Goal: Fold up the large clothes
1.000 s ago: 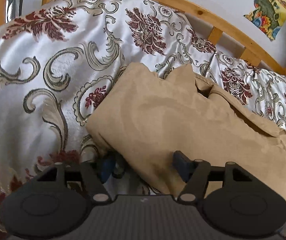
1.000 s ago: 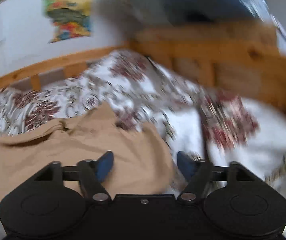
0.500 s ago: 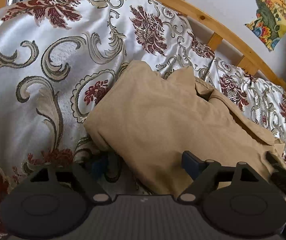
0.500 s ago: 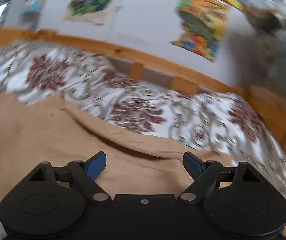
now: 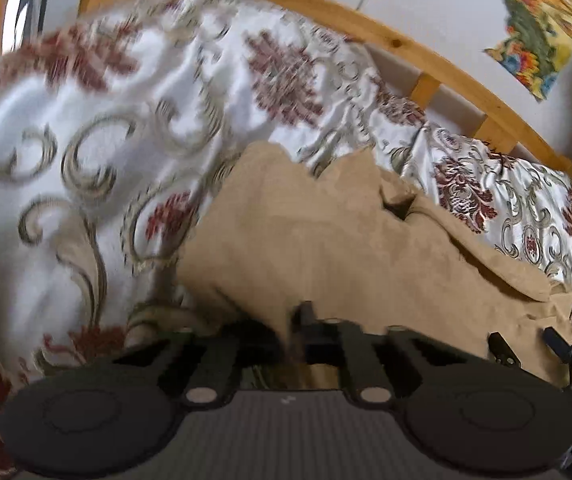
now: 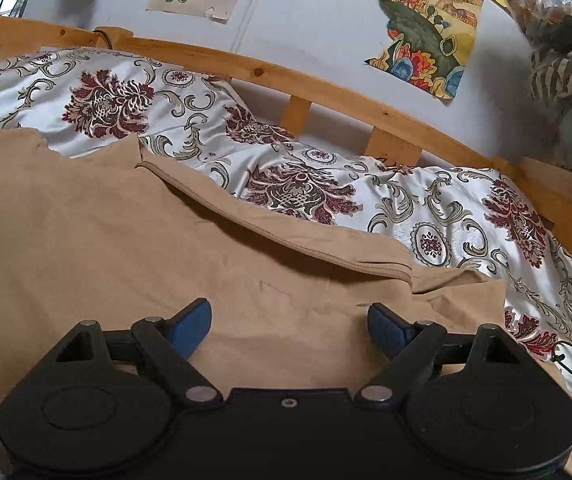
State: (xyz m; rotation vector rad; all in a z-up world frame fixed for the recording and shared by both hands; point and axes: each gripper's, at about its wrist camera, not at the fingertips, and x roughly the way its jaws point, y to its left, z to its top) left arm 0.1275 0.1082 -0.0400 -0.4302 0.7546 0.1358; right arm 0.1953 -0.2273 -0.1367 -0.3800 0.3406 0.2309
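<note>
A tan garment (image 5: 326, 248) lies partly folded on the patterned bedspread (image 5: 86, 152). My left gripper (image 5: 292, 332) is shut on the garment's near left edge, and cloth bunches between its fingers. In the right wrist view the same tan garment (image 6: 126, 248) fills the foreground, with a seamed hem (image 6: 270, 232) running across it. My right gripper (image 6: 288, 320) is open and empty just above the cloth near its right end. The right gripper also shows at the lower right of the left wrist view (image 5: 526, 348).
A wooden bed rail (image 6: 326, 88) runs along the far side, with a wall of colourful posters (image 6: 430, 28) behind it. A stuffed toy (image 6: 566, 72) sits at the far right. The bedspread (image 6: 446, 216) extends beyond the garment.
My left gripper has closed on the garment's near edge; it was open around it before. My right gripper swung left and settled over the garment's right end, still open.
</note>
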